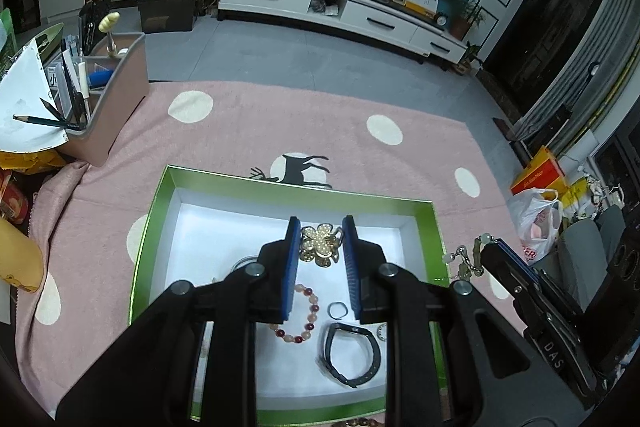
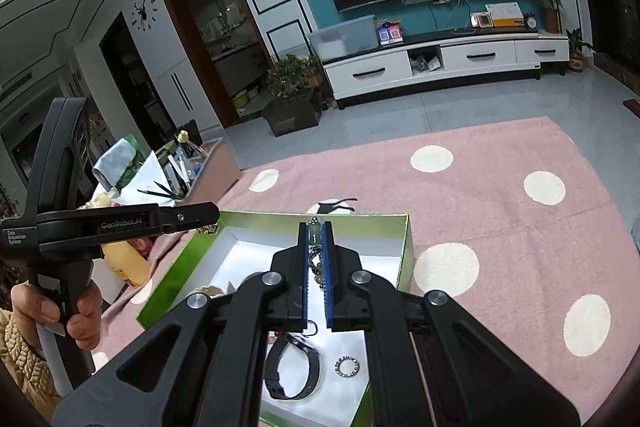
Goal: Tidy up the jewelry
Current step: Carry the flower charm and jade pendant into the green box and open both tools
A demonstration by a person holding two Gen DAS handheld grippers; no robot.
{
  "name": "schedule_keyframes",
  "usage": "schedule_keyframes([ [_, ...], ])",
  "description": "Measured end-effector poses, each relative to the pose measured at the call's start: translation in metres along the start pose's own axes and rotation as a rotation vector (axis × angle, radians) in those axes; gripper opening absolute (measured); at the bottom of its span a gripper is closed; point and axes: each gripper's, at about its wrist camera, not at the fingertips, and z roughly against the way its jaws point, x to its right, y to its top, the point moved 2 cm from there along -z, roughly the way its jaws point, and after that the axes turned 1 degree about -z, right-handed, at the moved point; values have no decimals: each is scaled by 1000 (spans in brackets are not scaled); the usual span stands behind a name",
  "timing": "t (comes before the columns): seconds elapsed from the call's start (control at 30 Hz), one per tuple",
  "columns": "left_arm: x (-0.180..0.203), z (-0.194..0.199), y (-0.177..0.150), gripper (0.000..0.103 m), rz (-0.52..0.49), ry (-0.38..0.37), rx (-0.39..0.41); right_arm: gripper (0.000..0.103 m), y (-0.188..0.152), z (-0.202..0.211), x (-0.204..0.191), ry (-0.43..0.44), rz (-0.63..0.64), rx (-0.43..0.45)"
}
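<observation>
A pink rug (image 1: 280,131) with cream dots was spread over the grey floor, and on it a green-rimmed box (image 1: 152,223) with a white inside was set. On the box floor a black wristband (image 1: 352,353), a red and peach bead bracelet (image 1: 302,315), a small beaded ring (image 2: 347,367) and a thin plain ring (image 1: 338,309) were laid, well apart from one another.

"GenRobot.AI" and "Data Acquisition System" were read on the side of the left gripper (image 2: 208,223), which was held by a hand (image 2: 56,315) at the left of the right wrist view. "DAS" was read on the body of the right gripper (image 1: 490,241).

A gold flower brooch (image 1: 320,245) was clamped between the blue pads (image 1: 292,267) of the left gripper (image 1: 320,247), with the jaws kept narrowly apart by it, above the far part of the box.

The right gripper (image 2: 317,247) was closed tight on a chain with a pale green pendant (image 2: 316,235), held above the box's far right corner.
</observation>
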Motion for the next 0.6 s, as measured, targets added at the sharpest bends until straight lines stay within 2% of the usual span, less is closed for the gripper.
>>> schedule_keyframes([
  [0.6, -6, -32, -6, 21, 12, 44, -51, 5, -6, -22, 3, -49, 17, -50],
])
